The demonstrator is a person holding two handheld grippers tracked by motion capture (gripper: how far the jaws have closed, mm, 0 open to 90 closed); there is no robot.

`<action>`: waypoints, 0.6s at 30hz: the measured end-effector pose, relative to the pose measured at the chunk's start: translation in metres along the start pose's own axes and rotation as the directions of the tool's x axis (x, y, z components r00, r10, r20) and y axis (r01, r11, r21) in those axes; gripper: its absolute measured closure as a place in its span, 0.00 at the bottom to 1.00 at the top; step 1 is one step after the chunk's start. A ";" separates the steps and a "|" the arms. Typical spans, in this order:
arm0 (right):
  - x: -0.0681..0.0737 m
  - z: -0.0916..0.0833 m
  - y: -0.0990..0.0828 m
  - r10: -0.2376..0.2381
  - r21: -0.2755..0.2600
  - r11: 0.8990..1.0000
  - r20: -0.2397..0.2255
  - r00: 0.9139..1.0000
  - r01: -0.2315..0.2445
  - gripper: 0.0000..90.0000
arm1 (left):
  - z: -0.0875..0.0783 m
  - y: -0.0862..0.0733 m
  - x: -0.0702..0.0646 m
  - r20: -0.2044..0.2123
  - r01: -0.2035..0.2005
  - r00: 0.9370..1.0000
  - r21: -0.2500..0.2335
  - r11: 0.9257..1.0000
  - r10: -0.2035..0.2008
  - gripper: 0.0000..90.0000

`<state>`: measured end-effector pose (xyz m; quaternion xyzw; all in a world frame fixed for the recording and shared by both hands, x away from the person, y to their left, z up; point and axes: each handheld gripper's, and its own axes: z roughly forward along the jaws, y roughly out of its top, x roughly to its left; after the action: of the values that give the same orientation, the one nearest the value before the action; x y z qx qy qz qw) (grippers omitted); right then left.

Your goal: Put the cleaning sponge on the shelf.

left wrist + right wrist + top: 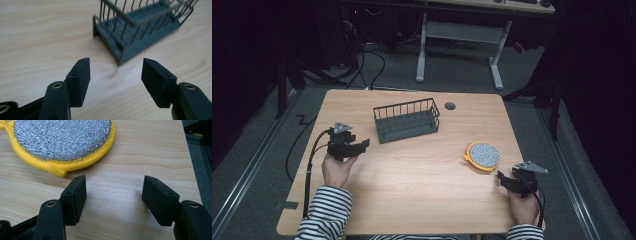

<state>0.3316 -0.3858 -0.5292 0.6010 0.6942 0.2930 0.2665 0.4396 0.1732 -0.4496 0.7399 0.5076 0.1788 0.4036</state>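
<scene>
Wooden table point(412, 170), one basket point(407, 120), one scourer point(483, 155)

The basket point(407, 120) stands on the table point(412, 185) toward its far edge, left of the middle. The scouring pad point(483, 155) lies near the right edge, nearer the front than the basket.

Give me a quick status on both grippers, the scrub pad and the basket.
Left gripper open, empty, near wire basket. Right gripper open, empty, just short of yellow-rimmed scrub pad. Nothing between them.
</scene>
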 end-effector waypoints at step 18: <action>0.000 0.000 0.000 -0.001 0.000 1.000 -0.001 1.000 0.001 0.40 | 0.042 0.066 -0.002 -0.016 0.007 1.000 0.031 0.999 -0.007 0.47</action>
<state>0.3313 -0.3856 -0.5292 0.6006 0.6946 0.2933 0.2661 0.5072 0.1433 -0.4232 0.7429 0.5162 0.1753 0.3885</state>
